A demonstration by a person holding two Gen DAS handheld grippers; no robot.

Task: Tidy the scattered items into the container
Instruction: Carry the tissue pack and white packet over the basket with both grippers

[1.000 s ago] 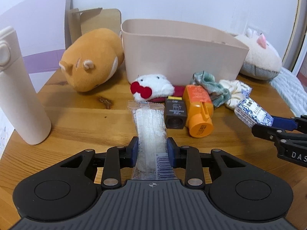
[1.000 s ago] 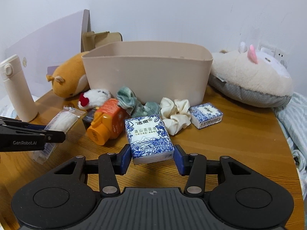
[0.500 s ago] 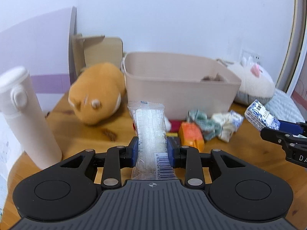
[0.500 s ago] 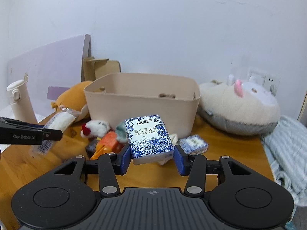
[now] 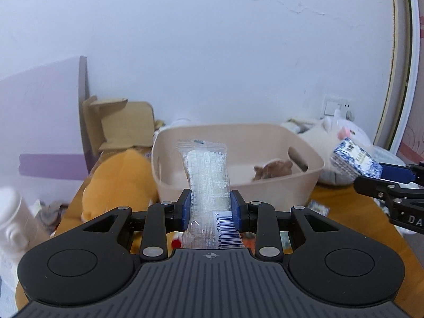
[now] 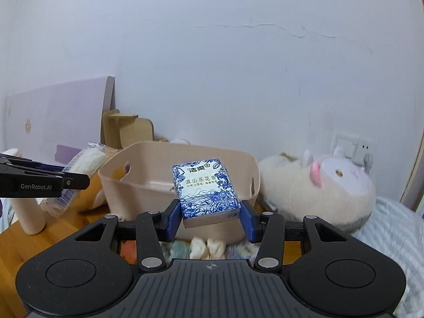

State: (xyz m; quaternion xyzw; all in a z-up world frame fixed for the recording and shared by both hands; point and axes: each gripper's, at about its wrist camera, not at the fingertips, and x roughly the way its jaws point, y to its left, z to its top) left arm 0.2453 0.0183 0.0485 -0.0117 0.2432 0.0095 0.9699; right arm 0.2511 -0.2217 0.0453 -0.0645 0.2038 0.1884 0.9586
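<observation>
Crinkly film on the clear packet (image 5: 208, 182) tells us it is light, soft and slippery, so our left gripper (image 5: 209, 206), clamped across its lower half above the barcode, likely needs a firm pinch, while the blue-and-white tissue pack (image 6: 208, 192) pinched at its near end by our right gripper (image 6: 210, 221) looks light and squashy. Both hang raised in front of the beige container (image 5: 278, 185). Only the left view shows a small brown thing (image 5: 273, 168) lying inside; only the right shows scrunchies (image 6: 208, 247) on the table below.
</observation>
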